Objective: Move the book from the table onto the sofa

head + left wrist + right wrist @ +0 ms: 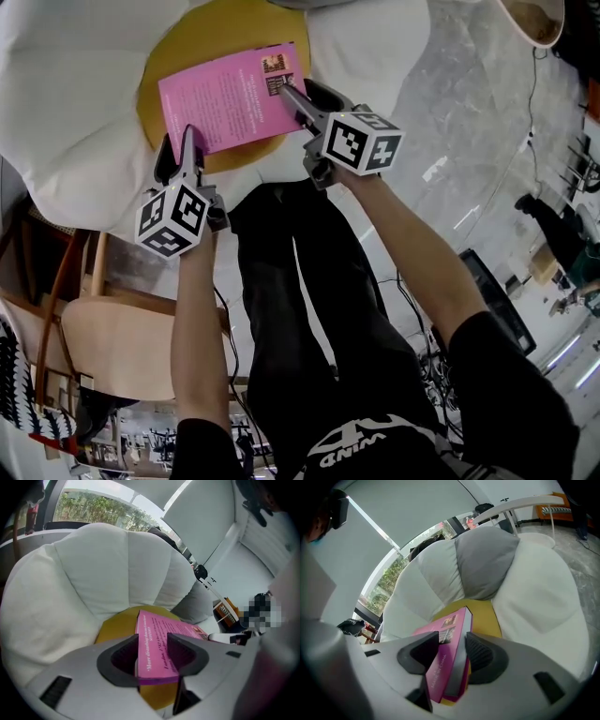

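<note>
Holding the book (230, 98) at two edges, you have it right over the yellow cushion (208, 36), the middle of the sofa (56, 112). Its pink cover faces up and it lies roughly flat. It is low over the cushion, but none of the views shows whether its underside already touches.

Your left gripper (190, 141) bites the book's edge on the side of the cushion nearest you, both pads pressed on cover and underside. Your right gripper (286, 91) clamps the spine edge, to the right of the cushion's middle, with its pads tight on the two faces as well. Neither pair of jaws is empty or slack.

As for progress, most of the job looks done: the book is off the table and already at the sofa. What seems left is to settle it on the cushion, open both sets of jaws and draw the grippers back without dragging it.

By count: one book, one yellow cushion, one sofa of white petals around that cushion with a single grey petal (485, 564) behind it, and two grippers. One wooden chair (122, 347) stands on your side of the cushion, to the left, and what looks like one white table (515, 503) shows beyond it.
</note>
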Tool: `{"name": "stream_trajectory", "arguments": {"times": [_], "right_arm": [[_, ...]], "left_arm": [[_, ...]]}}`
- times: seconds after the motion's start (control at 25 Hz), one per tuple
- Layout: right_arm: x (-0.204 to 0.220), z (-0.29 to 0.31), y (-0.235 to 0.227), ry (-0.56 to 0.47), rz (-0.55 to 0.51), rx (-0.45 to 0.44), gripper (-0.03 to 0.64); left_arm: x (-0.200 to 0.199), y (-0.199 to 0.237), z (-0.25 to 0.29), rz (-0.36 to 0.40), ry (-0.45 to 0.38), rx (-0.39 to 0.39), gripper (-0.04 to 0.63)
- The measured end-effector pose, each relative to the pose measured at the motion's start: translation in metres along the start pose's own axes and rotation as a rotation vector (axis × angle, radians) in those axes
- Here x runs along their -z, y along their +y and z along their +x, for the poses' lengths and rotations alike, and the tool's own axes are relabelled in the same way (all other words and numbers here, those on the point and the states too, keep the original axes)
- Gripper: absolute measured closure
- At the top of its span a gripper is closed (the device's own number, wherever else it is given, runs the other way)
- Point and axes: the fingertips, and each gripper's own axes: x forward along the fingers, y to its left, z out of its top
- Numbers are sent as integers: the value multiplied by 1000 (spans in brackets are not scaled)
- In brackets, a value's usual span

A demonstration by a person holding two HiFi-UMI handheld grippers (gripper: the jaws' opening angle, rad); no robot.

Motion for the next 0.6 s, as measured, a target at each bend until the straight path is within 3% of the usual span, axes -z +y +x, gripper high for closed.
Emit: {"name": "stream_trajectory", "arguments": {"times": [0.6], "right_arm": [[17,14,-13,26,-8,-19,436]], "left_arm": [[5,11,12,13,9,-4,417]]}}
